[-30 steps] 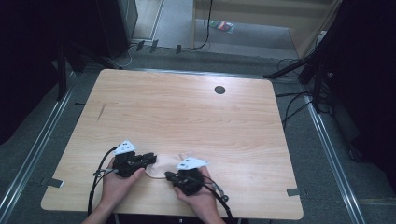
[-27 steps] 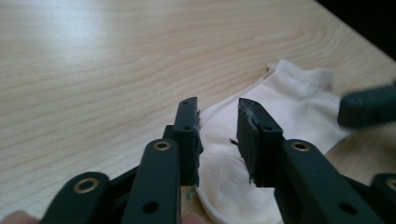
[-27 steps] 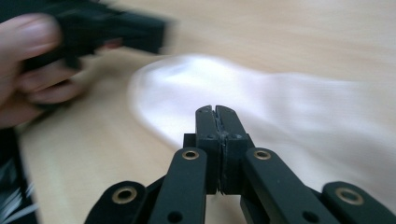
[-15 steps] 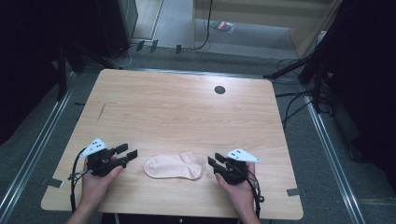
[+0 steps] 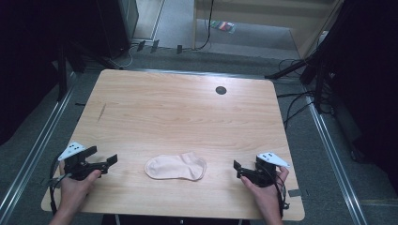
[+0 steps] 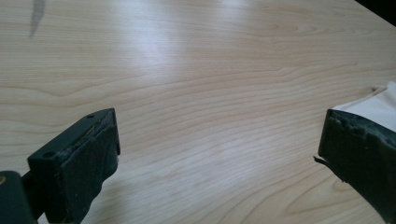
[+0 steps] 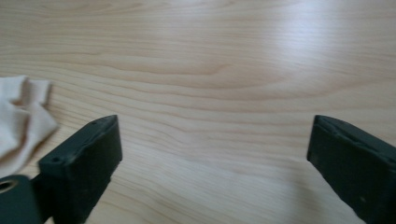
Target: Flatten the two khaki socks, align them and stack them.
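On the table (image 5: 187,112), sock (image 5: 176,167) lying flat between two parted tools

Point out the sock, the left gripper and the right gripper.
sock (image 5: 175,167): high view, middle of the pale fabric, flat on the table.
left gripper (image 5: 111,160): high view, midway between its open fingertips.
right gripper (image 5: 237,169): high view, midway between its open fingertips.
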Available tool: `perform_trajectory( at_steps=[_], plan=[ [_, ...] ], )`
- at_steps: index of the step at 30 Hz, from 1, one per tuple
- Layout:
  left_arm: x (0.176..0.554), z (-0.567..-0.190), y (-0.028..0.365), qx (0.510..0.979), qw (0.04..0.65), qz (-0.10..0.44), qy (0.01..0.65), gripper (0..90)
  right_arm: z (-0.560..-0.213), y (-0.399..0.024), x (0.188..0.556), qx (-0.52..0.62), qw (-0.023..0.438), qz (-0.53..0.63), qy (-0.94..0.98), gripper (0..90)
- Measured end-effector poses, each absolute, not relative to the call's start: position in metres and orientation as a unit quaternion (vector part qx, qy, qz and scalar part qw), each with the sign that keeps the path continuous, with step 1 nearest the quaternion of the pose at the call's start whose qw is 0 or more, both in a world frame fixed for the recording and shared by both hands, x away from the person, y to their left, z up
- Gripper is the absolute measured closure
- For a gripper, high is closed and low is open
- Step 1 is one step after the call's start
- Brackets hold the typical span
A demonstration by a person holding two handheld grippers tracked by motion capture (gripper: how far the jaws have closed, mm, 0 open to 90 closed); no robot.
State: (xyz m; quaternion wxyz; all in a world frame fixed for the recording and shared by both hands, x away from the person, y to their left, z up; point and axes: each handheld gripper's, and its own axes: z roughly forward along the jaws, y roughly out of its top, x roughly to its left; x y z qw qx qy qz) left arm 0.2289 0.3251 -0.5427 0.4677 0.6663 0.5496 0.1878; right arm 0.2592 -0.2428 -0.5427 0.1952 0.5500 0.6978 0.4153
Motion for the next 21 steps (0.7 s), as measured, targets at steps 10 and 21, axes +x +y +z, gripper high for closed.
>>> perform_trajectory(
  at_steps=[10, 21],
  plan=[
    [0.218, -0.545, 0.356, 0.657, 0.445, 0.223, 0.566, 0.0, -0.545, -0.288, 0.245, 0.577, 0.223, 0.404, 0.674, 0.0],
    [0.214, -0.55, 0.366, 0.659, 0.432, 0.236, 0.569, 0.0, -0.549, -0.313, 0.237, 0.587, 0.244, 0.392, 0.665, 0.0]
  ],
)
